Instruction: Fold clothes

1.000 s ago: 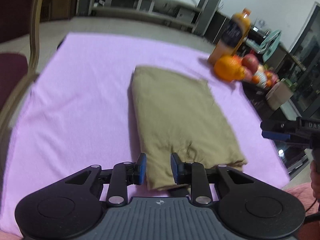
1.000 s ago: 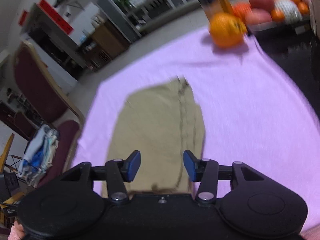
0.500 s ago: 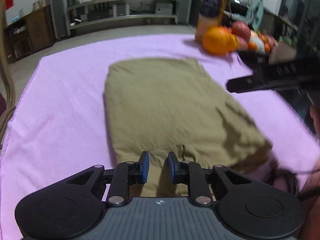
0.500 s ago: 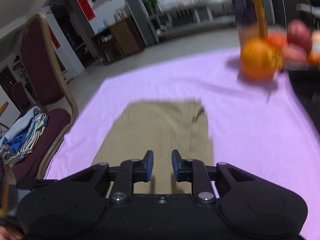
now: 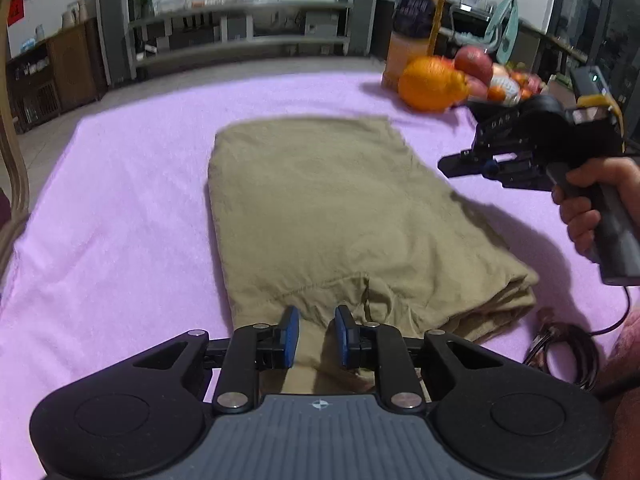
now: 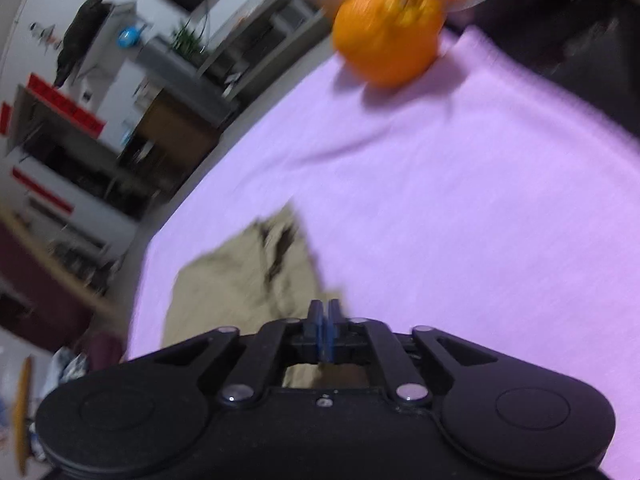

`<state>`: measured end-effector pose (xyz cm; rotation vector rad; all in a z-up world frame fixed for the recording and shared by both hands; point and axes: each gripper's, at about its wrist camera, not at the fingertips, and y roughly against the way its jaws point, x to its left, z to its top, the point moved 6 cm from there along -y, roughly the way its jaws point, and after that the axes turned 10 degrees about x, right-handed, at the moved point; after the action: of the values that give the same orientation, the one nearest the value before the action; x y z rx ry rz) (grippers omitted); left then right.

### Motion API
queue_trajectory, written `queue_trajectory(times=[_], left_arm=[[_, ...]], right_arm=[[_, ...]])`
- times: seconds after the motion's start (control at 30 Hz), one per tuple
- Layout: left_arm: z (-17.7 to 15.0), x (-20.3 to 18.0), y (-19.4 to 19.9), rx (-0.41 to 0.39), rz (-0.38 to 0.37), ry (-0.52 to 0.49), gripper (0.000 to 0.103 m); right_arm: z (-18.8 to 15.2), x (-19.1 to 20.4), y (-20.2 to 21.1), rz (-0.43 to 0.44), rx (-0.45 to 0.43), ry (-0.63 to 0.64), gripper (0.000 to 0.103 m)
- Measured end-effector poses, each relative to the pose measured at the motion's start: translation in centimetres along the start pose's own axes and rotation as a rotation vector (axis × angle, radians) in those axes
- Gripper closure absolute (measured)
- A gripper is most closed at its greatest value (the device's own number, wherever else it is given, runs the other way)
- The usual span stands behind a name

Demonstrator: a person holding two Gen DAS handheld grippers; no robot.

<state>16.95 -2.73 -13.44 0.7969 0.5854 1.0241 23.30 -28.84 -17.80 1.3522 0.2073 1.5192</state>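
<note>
A khaki garment lies folded in a rectangle on the purple cloth. My left gripper sits at its near edge, and a fold of the fabric stands pinched between the blue pads. A hand holds my right gripper in the air over the garment's right edge. In the right wrist view, which is rolled and blurred, the right gripper has its jaws closing, the pads almost together with nothing between them. The khaki garment lies below and to the left of it.
A large orange, a juice bottle and a bowl of fruit stand at the far right of the cloth. A black cable coils at the near right. A chair frame borders the left edge.
The left gripper came lower onto the garment's near edge and its pads narrowed. The right gripper's jaws closed from wide apart to nearly touching while it dropped and rolled.
</note>
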Motion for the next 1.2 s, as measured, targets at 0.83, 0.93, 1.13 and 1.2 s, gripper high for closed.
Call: queue_trajectory(times=[0.83, 0.93, 1.13, 1.2], left_arm=[[4.3, -1.7, -5.0, -0.015, 0.096, -0.093, 0.086], [4.5, -1.3, -4.2, -0.019, 0.083, -0.063, 0.082], [5.5, -0.2, 1.7, -0.064, 0.069, 0.001, 0.08], [5.4, 0.3, 4.1, -0.075, 0.069, 0.019, 0.077]], right_arm=[[5.6, 1.9, -7.3, 0.07, -0.131, -0.065, 0.095], [6.1, 0.4, -4.0, 0.042, -0.169, -0.16, 0.093], [3.6, 4.1, 5.3, 0.085, -0.133, -0.135, 0.08], [1.4, 5.4, 8.3, 0.133, -0.114, -0.097, 0.066]])
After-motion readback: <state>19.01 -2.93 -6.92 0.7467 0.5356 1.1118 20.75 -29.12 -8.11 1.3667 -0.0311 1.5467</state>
